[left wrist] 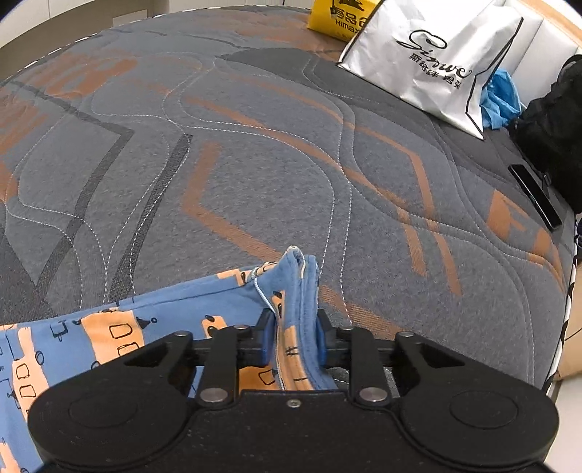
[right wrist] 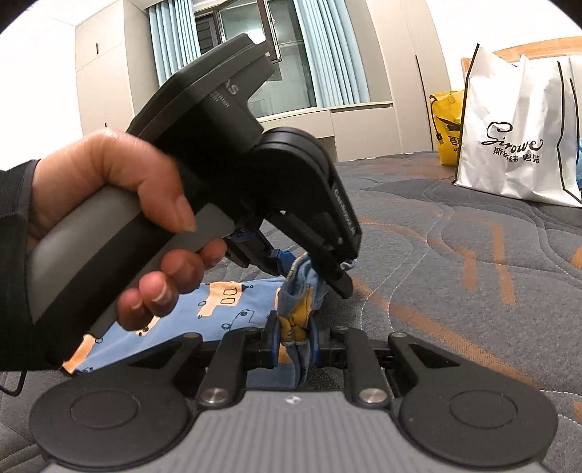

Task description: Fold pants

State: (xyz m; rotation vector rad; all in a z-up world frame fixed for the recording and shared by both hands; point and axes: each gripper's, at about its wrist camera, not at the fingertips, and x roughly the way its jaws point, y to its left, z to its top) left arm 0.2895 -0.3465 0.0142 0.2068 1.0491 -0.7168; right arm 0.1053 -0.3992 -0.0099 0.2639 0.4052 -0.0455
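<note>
The left gripper [left wrist: 294, 340] fingers are clamping a bunched edge of the blue patterned pants [left wrist: 109, 334], lying at the lower left on the mattress [left wrist: 254, 152]. The right gripper [right wrist: 295, 345] fingers are pinching another fold of the pants [right wrist: 232, 302]. At upper right, a white shopping bag [left wrist: 429, 62] is lying flat with something blue, perhaps plastic, showing beside it; a yellow bag [left wrist: 336, 18] is sitting behind.

I'm working over a grey quilted mattress [left wrist: 254, 152] with orange stripes. Lying on it: blue cotton pants [left wrist: 174, 309] with orange prints, a white paper shopping bag [left wrist: 429, 62], a yellow bag [left wrist: 334, 18], a black phone [left wrist: 534, 196] and some dark bundle [left wrist: 556, 127] at the edge.
</note>
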